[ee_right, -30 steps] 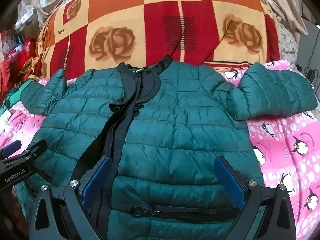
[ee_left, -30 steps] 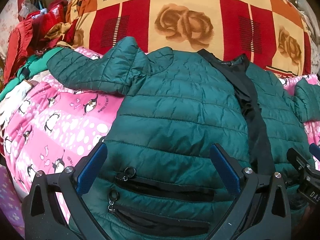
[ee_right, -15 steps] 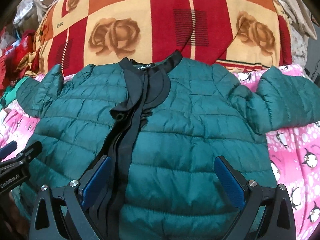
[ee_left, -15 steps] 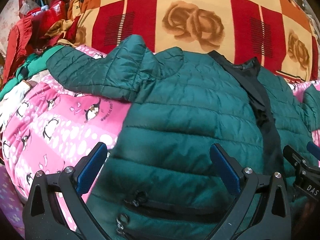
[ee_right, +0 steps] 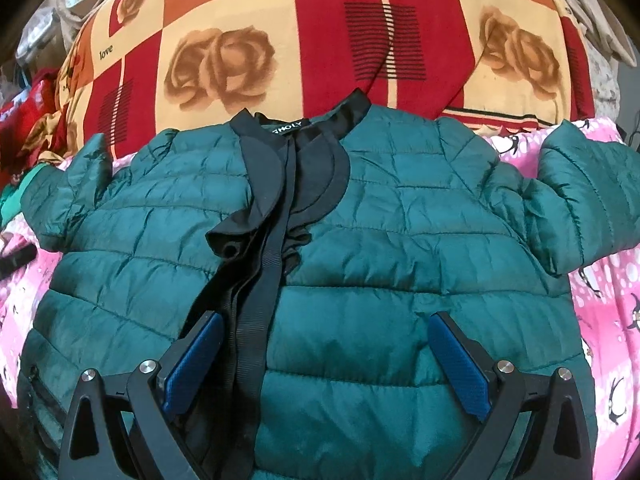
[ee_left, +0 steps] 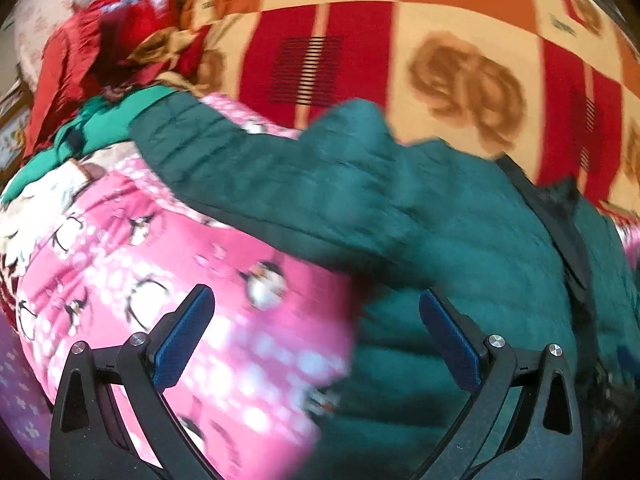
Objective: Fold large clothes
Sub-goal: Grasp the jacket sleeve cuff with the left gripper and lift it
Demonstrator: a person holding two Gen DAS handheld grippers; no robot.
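Observation:
A dark green quilted jacket (ee_right: pixel 360 240) lies front up on the pink penguin blanket (ee_right: pixel 608 320), with its black collar and zip band (ee_right: pixel 264 280) running down the middle. Both sleeves are spread out to the sides. My right gripper (ee_right: pixel 324 344) is open and empty, low over the chest of the jacket. In the blurred left wrist view my left gripper (ee_left: pixel 316 320) is open and empty, over the jacket's (ee_left: pixel 460 260) left side edge below its left sleeve (ee_left: pixel 248 172), partly above the pink blanket (ee_left: pixel 160 280).
A large red, orange and cream rose-print blanket (ee_right: pixel 320 40) is heaped behind the jacket. Red and green clothes (ee_left: pixel 100 60) are piled at the far left. The tip of the left gripper (ee_right: pixel 16 258) shows at the left edge of the right wrist view.
Both grippers have moved forward up the jacket, away from the hem pockets. My left gripper has also swung left toward the left sleeve. Both stay open.

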